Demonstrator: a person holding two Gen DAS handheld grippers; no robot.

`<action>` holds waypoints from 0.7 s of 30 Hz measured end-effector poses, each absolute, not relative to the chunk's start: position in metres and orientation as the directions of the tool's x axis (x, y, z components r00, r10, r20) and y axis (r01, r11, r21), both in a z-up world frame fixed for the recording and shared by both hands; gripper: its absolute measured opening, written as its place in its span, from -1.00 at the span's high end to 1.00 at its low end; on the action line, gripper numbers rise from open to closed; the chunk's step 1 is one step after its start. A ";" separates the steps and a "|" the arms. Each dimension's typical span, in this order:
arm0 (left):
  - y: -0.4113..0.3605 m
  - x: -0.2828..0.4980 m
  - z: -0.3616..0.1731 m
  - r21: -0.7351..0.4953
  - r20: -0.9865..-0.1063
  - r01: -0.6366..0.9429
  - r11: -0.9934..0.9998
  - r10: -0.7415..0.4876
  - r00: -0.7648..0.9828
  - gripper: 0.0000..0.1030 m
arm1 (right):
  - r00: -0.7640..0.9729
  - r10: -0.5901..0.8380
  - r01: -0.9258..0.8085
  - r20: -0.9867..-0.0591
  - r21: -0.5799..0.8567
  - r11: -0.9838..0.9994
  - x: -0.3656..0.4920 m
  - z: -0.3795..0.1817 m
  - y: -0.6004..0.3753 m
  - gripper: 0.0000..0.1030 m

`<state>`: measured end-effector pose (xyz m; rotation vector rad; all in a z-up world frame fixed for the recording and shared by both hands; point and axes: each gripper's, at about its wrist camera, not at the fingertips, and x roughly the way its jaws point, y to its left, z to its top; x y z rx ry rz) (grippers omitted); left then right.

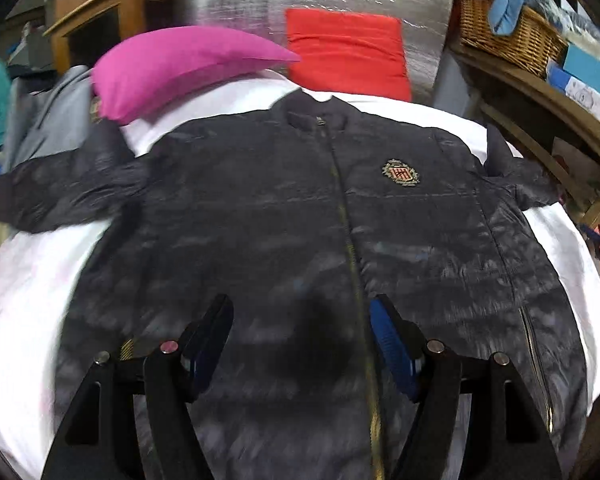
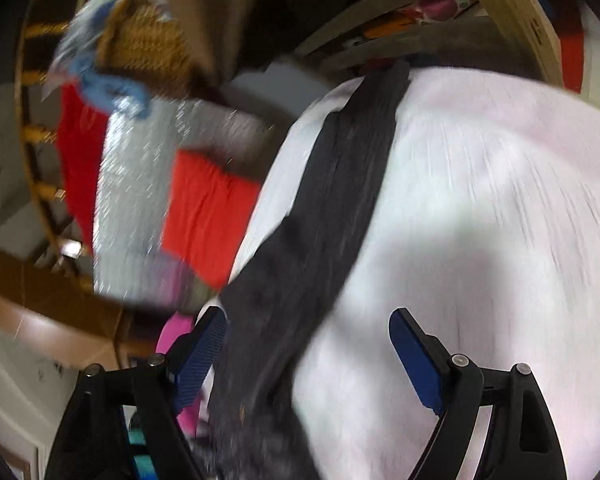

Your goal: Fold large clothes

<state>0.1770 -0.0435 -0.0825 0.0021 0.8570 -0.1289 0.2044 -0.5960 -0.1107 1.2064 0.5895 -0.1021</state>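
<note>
Two views: in the left wrist view, the left tongs [image 1: 302,344] are hanging open, gripping nothing, over the lower front of a dark jacket [image 1: 300,208] lying spread flat on the white bed [image 1: 24,300]. In the blurred right wrist view, the right tongs [image 2: 308,350] are gaping wide and empty, with a sleeve [image 2: 324,216] stretching away from between them across the bed.

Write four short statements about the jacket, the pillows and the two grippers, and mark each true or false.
1. The dark jacket lies front up on the white sheet, zipped. True.
2. The left gripper is clamped on a sleeve. False: its jaws stand open above the jacket's front.
3. A pink pillow lies beyond the jacket's collar. True.
4. The right gripper is shut. False: its jaws stand open, holding nothing, with a dark sleeve stretched ahead.
</note>
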 end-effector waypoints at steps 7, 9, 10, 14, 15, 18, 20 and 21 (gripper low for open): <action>-0.045 0.204 -0.126 -0.086 -0.791 0.079 0.993 -0.116 0.601 -0.40 | 0.830 0.148 0.461 -0.538 0.811 0.360 0.283 -0.140 -0.644 -0.65; -0.043 0.205 -0.134 -0.106 -0.775 0.079 0.991 -0.132 0.618 -0.47 | 0.827 0.128 0.467 -0.548 0.795 0.386 0.299 -0.140 -0.647 -0.52; -0.040 0.205 -0.135 -0.125 -0.773 0.079 0.989 -0.147 0.617 -0.48 | 0.814 0.137 0.473 -0.565 0.780 0.409 0.308 -0.140 -0.648 -0.16; -0.032 0.205 -0.137 -0.166 -0.770 0.079 0.983 -0.179 0.613 -0.51 | 0.725 0.105 0.519 -0.681 0.640 0.567 0.328 -0.125 -0.631 0.83; -0.031 0.204 -0.138 -0.169 -0.769 0.080 0.982 -0.182 0.613 -0.51 | 0.729 0.078 0.497 -0.680 0.604 0.622 0.333 -0.105 -0.618 0.83; -0.029 0.205 -0.139 -0.178 -0.764 0.081 0.981 -0.190 0.617 -0.52 | 0.760 0.015 0.425 -0.650 0.514 0.745 0.342 -0.044 -0.578 0.83; -0.026 0.204 -0.140 -0.191 -0.759 0.082 0.978 -0.201 0.619 -0.52 | 0.797 -0.012 0.360 -0.604 0.459 0.813 0.346 0.002 -0.543 0.83; -0.030 0.207 -0.140 -0.195 -0.758 0.083 0.977 -0.204 0.620 -0.52 | 0.819 -0.015 0.316 -0.574 0.429 0.846 0.348 0.025 -0.521 0.83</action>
